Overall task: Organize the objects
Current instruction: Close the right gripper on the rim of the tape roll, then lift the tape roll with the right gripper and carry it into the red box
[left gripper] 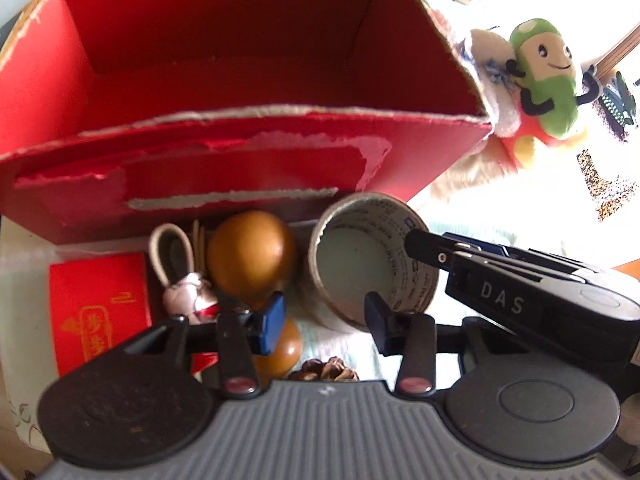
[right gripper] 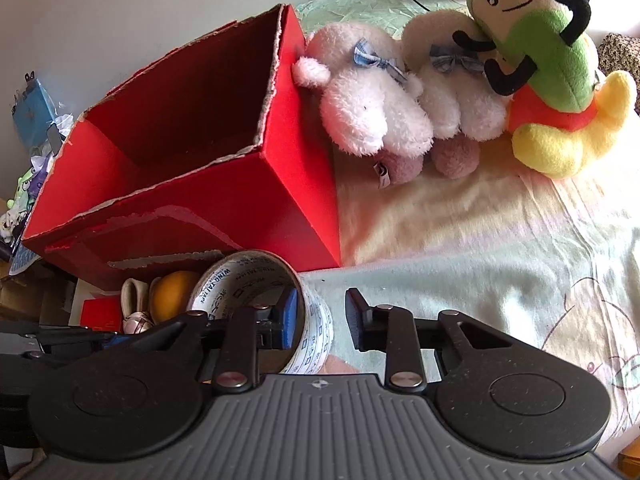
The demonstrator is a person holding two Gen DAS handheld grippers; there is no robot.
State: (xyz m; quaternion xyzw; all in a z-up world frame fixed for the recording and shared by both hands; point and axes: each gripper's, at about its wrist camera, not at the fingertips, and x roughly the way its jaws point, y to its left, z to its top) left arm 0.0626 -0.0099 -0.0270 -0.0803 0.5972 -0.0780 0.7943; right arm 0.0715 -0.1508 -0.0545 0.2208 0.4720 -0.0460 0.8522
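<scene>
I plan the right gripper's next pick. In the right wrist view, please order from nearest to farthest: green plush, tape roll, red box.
1. Tape roll: at the fingers, wall between them.
2. Red box: behind, left.
3. Green plush: far, upper right.

Torn cardboard box (left gripper: 248, 152), fluffy plush (right gripper: 372, 108)

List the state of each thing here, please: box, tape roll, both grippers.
Red box: open on top, nothing visible inside, edges torn.
Tape roll: lying tilted, hollow core facing the camera.
Left gripper: astride the roll's near wall.
Right gripper: astride its other wall.
</scene>
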